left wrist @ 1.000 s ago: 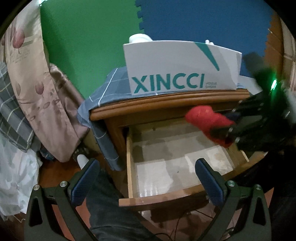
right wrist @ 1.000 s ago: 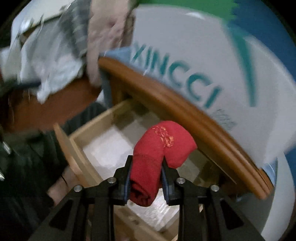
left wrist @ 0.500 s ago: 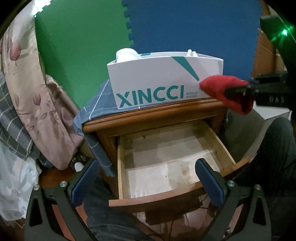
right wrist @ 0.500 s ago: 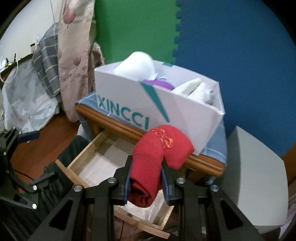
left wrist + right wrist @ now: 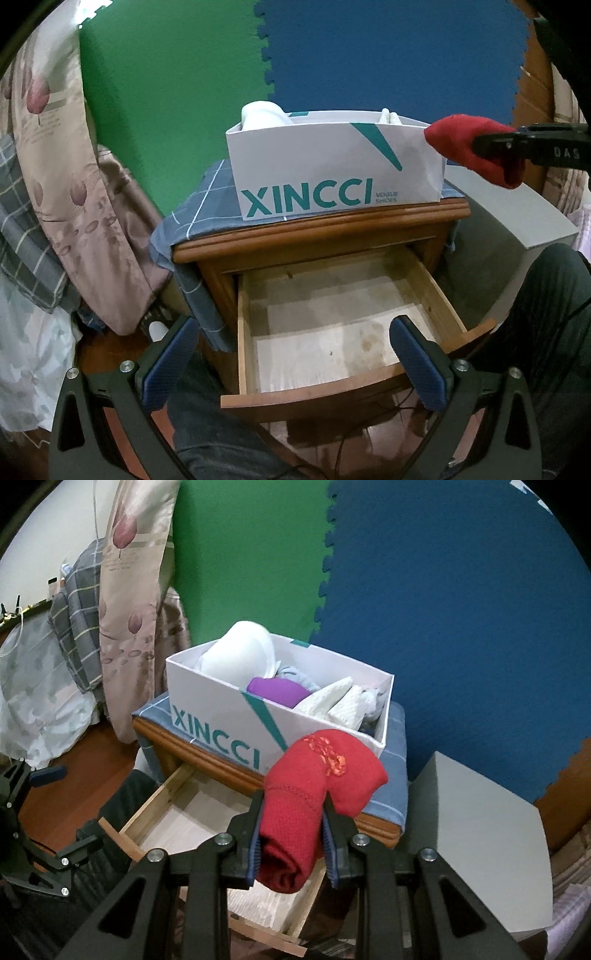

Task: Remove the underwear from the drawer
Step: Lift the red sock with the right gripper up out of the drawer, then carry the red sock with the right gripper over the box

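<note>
step: I've got the red underwear point(image 5: 314, 797) up out of the drawer point(image 5: 343, 325), carrying it toward the white shoe box point(image 5: 280, 705) on the nightstand point(image 5: 317, 232). That reading is my guess from the task.
right gripper point(image 5: 291, 834): jaws pinched narrow on the folded red underwear, pads pressing both sides; the bundle bulges out past the fingertips and hangs a bit below them.
left gripper point(image 5: 295, 354): jaws spread wide, nothing between them; it hangs in front of the open drawer.
underwear location: in the air, above the drawer's right side and level with the box's near right corner in the left wrist view; touching neither box nor drawer as far as I can tell.
drawer: pulled out, floor bare, no other garment visible in it.
box: already holds white and purple garments point(image 5: 277, 690); the free room seems to be at the near right end.
how to do it well: I'd keep the squeeze steady, since a soft fold slips if the pads ease. Carry the hanging end over the box wall before lowering. Let go only once the bundle is inside the rim.
risk: the loose end snags on the box edge and tips the light cardboard.
left side: I'd keep it clear of the path.
</note>
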A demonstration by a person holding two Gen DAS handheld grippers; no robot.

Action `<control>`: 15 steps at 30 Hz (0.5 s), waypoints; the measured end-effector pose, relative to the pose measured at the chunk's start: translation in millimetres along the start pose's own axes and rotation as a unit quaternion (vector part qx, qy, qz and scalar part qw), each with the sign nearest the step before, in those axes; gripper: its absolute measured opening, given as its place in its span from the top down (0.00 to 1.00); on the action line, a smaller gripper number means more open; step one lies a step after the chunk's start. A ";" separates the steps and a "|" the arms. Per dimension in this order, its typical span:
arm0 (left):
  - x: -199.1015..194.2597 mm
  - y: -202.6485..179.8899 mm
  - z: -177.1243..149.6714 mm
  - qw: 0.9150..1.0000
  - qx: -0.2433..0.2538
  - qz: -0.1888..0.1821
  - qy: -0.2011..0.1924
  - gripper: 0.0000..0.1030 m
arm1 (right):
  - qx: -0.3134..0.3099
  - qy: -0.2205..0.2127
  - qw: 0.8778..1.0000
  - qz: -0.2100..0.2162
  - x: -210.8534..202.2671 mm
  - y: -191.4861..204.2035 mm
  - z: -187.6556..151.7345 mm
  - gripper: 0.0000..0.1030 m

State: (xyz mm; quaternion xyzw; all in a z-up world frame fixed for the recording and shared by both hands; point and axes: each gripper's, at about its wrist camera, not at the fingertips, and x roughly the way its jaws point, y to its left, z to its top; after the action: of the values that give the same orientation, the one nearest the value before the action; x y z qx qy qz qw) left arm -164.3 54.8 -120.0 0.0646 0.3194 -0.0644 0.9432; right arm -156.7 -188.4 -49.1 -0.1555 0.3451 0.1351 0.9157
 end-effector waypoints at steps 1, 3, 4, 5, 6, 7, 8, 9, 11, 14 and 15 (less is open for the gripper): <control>0.4 1.0 0.6 1.000 -0.001 0.000 0.000 0.00 | -0.001 -0.002 1.000 -0.003 -1.0 -0.3 1.9 0.74; 0.0 1.8 0.8 1.000 -0.001 0.000 -0.001 0.00 | -0.001 -0.004 1.000 -0.006 -3.0 -2.3 6.3 0.74; 0.0 3.0 0.4 1.000 -0.002 0.000 -0.001 0.00 | -0.001 -0.007 1.000 -0.009 -4.4 -3.2 8.5 0.74; -0.2 4.0 0.5 1.000 -0.003 0.000 -0.001 0.00 | -0.002 -0.008 1.000 -0.010 -4.6 -3.6 9.8 0.74; -0.5 5.3 0.9 1.000 -0.005 0.001 -0.001 0.00 | -0.003 -0.009 1.000 -0.012 -5.5 -4.1 11.6 0.74; -0.9 6.1 1.3 1.000 -0.006 0.001 -0.002 0.00 | -0.004 -0.011 1.000 -0.015 -6.4 -4.3 13.0 0.74; -1.1 6.5 1.5 1.000 -0.008 0.000 -0.003 0.00 | -0.004 -0.013 1.000 -0.016 -7.5 -4.8 14.6 0.74; -1.5 7.1 1.8 1.000 -0.009 0.000 -0.004 0.00 | -0.004 -0.013 1.000 -0.017 -7.7 -5.2 15.9 0.74; -2.4 7.7 1.8 1.000 -0.011 0.001 -0.005 0.00 | -0.005 -0.017 1.000 -0.021 -10.1 -6.5 19.7 0.74; -4.8 9.5 2.5 1.000 -0.014 0.001 -0.009 0.00 | -0.006 -0.022 0.999 -0.025 -14.8 -6.6 26.0 0.74; -5.5 10.0 2.8 1.000 -0.016 0.001 -0.011 0.00 | -0.007 -0.024 0.999 -0.026 -16.2 -6.5 28.5 0.74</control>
State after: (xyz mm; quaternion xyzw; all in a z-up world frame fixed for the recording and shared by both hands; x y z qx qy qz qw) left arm -165.3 64.6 -113.5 0.0494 0.3103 -0.0591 0.9475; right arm -149.4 -185.9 -16.6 -0.1679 0.3177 0.1175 0.9258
